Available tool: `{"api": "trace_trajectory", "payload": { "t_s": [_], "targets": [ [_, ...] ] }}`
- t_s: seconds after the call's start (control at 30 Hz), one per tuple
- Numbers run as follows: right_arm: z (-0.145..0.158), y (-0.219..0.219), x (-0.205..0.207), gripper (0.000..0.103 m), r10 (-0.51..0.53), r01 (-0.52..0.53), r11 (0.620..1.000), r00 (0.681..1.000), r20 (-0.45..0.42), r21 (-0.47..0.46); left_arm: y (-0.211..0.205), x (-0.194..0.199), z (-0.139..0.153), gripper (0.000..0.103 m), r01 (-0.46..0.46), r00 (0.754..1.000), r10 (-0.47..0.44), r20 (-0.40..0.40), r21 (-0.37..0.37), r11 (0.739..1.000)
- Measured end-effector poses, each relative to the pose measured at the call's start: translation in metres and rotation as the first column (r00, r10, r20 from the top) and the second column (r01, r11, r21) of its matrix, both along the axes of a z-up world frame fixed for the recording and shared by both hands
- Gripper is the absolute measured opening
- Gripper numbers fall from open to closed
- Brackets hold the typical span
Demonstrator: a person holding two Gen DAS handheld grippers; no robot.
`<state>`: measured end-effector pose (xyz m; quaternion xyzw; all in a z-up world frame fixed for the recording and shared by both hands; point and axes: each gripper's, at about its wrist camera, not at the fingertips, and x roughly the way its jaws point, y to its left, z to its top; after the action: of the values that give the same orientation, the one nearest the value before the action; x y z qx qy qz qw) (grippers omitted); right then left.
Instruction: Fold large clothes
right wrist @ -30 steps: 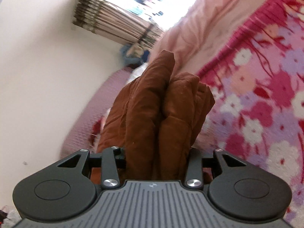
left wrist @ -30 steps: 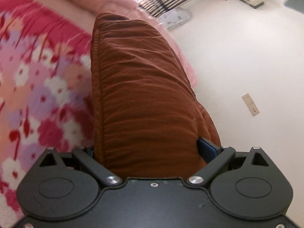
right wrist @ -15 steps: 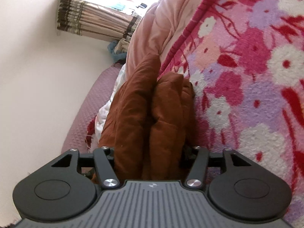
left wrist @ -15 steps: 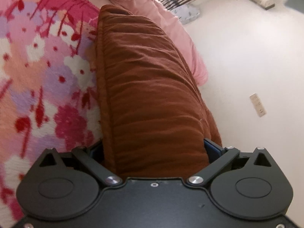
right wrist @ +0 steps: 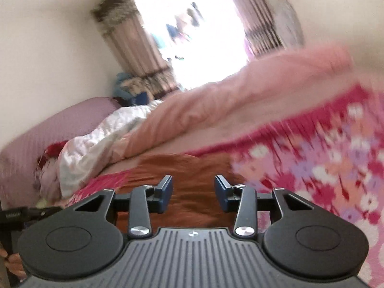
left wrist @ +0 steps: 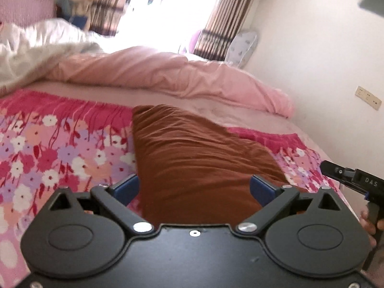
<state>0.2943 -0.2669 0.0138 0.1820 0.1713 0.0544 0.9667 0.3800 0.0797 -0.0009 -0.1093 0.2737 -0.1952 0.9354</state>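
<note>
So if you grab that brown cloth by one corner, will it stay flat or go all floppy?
Probably floppy: the brown cloth is soft and full of wrinkles, so it would likely sag and unfold. It looks thick, so maybe a bit heavy. It lies flat on the flowery blanket, so it should not roll.

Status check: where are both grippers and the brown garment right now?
Left gripper open, clear of brown garment. Right gripper off it, jaws closing on nothing. Garment folded on floral blanket. Nothing obstructing.

My left gripper [left wrist: 194,189] is spread wide, fingers [left wrist: 126,188] gripping nothing; my right gripper [right wrist: 193,193] is closing, empty.
</note>
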Motion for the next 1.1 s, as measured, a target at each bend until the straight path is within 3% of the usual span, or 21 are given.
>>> {"api": "trace_trajectory", "payload": {
  "t_s": [0.13, 0.3, 0.53, 0.83, 1.0, 1.1],
  "targets": [
    [0.000, 0.046, -0.020, 0.040, 0.002, 0.000, 0.995, 1.000, 0.018, -0.102, -0.026, -0.015, -0.023, 0.100, 0.014, 1.000, -0.014, -0.028, 0.005, 1.000],
    [-0.027, 0.066, -0.009, 0.033, -0.054, 0.041, 0.978, 0.997, -0.059, -0.204, -0.048, -0.004, -0.058, 0.098, 0.037, 0.992, -0.036, -0.119, 0.007, 0.999],
    [-0.062, 0.058, 0.006, 0.018, -0.106, 0.075, 0.979, 0.982, -0.156, -0.191, -0.052, 0.006, -0.089, 0.098, 0.029, 0.991, -0.021, -0.135, 0.056, 0.998],
    [-0.055, 0.063, 0.002, 0.018, -0.102, 0.069, 0.977, 0.982, -0.157, -0.202, -0.040, 0.007, -0.063, 0.098, 0.023, 0.990, -0.017, -0.142, 0.040, 0.999],
    [-0.023, 0.060, 0.020, 0.022, -0.072, 0.049, 0.981, 0.990, -0.117, -0.188, -0.037, 0.040, -0.029, 0.098, 0.001, 0.998, 0.000, -0.068, 0.019, 1.000],
    [-0.012, 0.056, 0.051, 0.022, -0.063, 0.041, 0.984, 0.990, -0.125, -0.174, -0.042, 0.073, -0.021, 0.098, 0.006, 0.998, -0.004, -0.066, 0.038, 0.999]
  ]
}}
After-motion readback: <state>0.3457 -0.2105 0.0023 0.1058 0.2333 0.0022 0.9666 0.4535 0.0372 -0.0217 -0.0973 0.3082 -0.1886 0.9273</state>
